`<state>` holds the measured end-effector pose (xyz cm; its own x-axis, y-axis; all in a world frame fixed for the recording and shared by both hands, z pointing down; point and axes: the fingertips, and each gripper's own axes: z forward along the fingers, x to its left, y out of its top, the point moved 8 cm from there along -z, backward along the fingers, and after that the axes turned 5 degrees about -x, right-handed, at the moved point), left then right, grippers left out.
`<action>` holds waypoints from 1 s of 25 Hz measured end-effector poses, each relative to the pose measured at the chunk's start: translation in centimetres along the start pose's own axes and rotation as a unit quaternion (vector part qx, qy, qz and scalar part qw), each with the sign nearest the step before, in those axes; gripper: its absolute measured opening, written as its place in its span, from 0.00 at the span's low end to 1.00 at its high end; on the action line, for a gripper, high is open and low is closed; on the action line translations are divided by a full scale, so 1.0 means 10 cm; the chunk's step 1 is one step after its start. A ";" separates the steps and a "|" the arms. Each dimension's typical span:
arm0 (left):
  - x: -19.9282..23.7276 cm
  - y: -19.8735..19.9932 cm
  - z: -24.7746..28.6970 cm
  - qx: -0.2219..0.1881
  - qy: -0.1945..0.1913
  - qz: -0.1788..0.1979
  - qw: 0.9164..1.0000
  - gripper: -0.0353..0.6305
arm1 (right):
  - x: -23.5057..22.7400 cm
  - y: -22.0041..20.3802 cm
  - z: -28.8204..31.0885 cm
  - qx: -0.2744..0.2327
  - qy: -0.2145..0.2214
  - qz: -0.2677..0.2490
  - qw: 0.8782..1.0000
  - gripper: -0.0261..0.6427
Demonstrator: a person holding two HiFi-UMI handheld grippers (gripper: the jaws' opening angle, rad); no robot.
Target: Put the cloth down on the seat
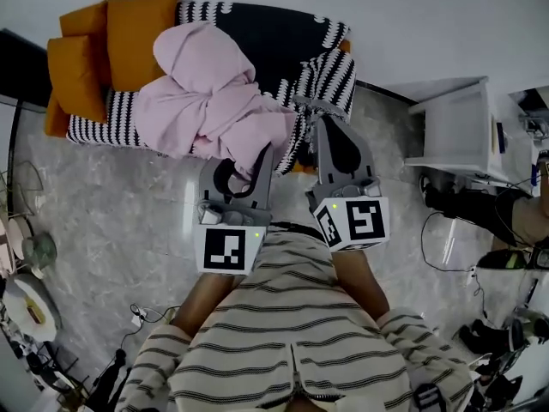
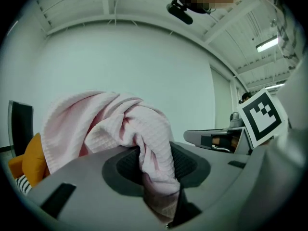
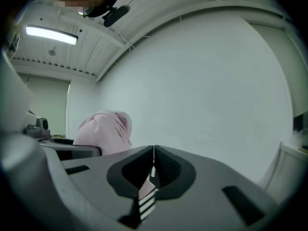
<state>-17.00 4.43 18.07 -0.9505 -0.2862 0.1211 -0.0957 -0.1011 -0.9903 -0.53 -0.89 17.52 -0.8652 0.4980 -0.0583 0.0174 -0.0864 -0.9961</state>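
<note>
A pink waffle-weave cloth [image 1: 210,101] lies heaped on the seat [image 1: 274,33], a low sofa under a black-and-white patterned cover. My left gripper [image 1: 262,154] is shut on a fold of the pink cloth [image 2: 154,148] at the heap's near edge; the fold hangs down between its jaws. To the right, my right gripper [image 1: 316,110] rests on the sofa's front edge, jaws together. A strip of black-and-white striped cover [image 3: 147,198] with a bit of pale pink sits pinched between them. The pink cloth [image 3: 103,131] rises at the left of the right gripper view.
Orange cushions [image 1: 107,45] lean at the sofa's left end. A white table [image 1: 459,131] stands to the right with cables and bags beyond it. A dark panel [image 1: 17,67] and small items sit at the far left on the grey marbled floor [image 1: 129,213].
</note>
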 end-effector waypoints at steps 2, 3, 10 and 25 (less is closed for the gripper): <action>0.18 -0.08 0.20 0.013 -0.015 -0.009 1.000 0.27 | -0.04 -0.07 0.21 0.012 -0.017 0.001 1.000 0.06; 0.24 -0.10 0.28 0.017 -0.021 -0.013 1.000 0.27 | -0.05 -0.10 0.28 0.017 -0.025 0.000 1.000 0.06; 0.39 -0.28 0.45 0.045 -0.043 -0.027 0.998 0.27 | -0.09 -0.24 0.32 0.048 -0.059 0.000 0.997 0.06; 0.29 -0.80 1.01 0.118 -0.055 -0.021 0.991 0.28 | -0.52 -0.91 0.73 0.106 -0.046 0.048 0.992 0.06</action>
<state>-16.01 -5.25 27.01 -0.9080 -0.3772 0.1821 -0.0509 -0.3322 -0.9418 0.17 -9.03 27.35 -0.9072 0.3984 -0.1354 0.0043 -0.3130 -0.9497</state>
